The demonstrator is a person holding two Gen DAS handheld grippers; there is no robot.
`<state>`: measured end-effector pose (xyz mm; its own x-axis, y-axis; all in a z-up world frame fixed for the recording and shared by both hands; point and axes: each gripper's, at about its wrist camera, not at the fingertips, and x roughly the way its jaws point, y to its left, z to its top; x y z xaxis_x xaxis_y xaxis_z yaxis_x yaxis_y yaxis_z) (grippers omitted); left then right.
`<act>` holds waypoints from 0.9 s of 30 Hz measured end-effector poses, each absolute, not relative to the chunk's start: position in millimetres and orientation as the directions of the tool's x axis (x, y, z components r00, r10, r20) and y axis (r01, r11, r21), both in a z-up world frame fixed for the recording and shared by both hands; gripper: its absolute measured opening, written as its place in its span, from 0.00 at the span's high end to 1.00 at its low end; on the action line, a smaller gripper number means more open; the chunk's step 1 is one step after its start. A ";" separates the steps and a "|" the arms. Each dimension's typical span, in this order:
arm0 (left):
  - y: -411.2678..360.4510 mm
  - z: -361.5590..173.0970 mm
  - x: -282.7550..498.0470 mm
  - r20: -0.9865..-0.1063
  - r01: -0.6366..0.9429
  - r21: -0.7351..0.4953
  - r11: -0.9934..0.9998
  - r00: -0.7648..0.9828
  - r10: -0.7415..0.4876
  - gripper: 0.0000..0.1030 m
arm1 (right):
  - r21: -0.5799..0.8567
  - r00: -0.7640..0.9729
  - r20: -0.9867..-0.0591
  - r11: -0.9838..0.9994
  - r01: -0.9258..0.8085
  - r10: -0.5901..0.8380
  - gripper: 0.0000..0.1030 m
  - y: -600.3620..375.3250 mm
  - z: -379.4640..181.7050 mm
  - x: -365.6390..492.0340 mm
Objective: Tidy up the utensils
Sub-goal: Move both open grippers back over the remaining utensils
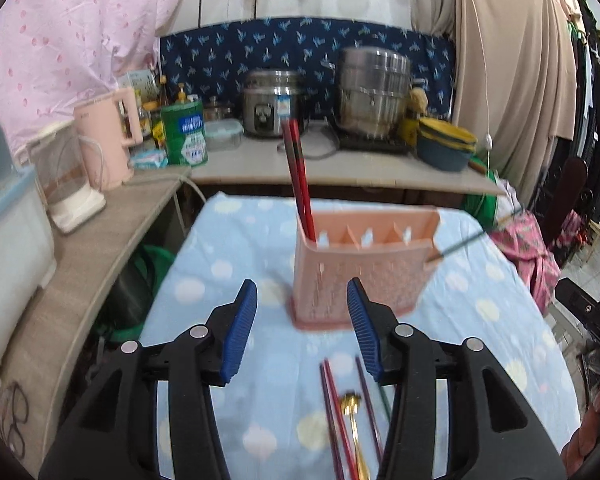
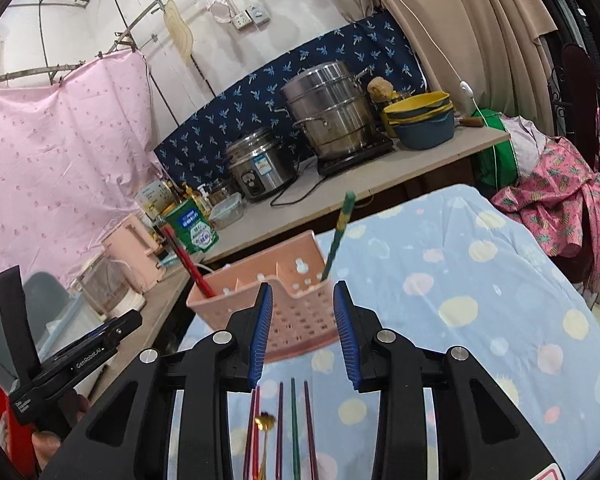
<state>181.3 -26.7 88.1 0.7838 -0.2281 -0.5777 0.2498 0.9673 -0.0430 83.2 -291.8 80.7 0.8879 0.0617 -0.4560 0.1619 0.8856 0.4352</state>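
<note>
A pink slotted utensil holder [image 1: 360,268] stands on the blue dotted tablecloth [image 1: 228,264]. A pair of red chopsticks [image 1: 298,176] stands in its left compartment. A green chopstick [image 2: 338,236] leans in its right compartment and shows blurred in the left wrist view [image 1: 472,240]. Loose chopsticks [image 1: 334,412] and a gold spoon [image 1: 354,420] lie on the cloth in front of the holder; they also show in the right wrist view [image 2: 294,424]. My left gripper [image 1: 302,328] is open and empty before the holder. My right gripper [image 2: 300,328] is open and empty above the holder's front.
A counter [image 1: 340,164] behind the table carries a rice cooker [image 1: 270,104], a steel steamer pot [image 1: 374,92], stacked bowls [image 1: 446,142], a green tin [image 1: 184,132] and a pink kettle [image 1: 108,136]. Clothes [image 2: 556,200] are piled at the right. The left gripper's body [image 2: 72,356] shows at lower left.
</note>
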 end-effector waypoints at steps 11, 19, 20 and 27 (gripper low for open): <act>-13.1 15.1 117.7 -0.700 0.232 -0.043 0.972 0.687 -0.195 0.56 | 0.428 0.765 -0.635 0.874 0.232 0.108 0.69 -270.3 3.9 17.3; -8.7 -18.3 85.0 -0.745 0.221 -0.038 0.975 0.644 -0.175 0.57 | 0.365 0.684 -0.719 0.904 0.224 0.121 0.69 -242.3 -35.6 -7.1; -8.9 -20.8 82.0 -0.747 0.219 -0.037 0.975 0.641 -0.173 0.57 | 0.354 0.678 -0.726 0.909 0.218 0.120 0.69 -238.2 -38.8 -8.7; -5.8 -38.0 68.0 -0.772 0.209 -0.045 0.977 0.614 -0.167 0.57 | 0.283 0.651 -0.752 0.943 0.176 0.104 0.69 -212.7 -53.2 -11.5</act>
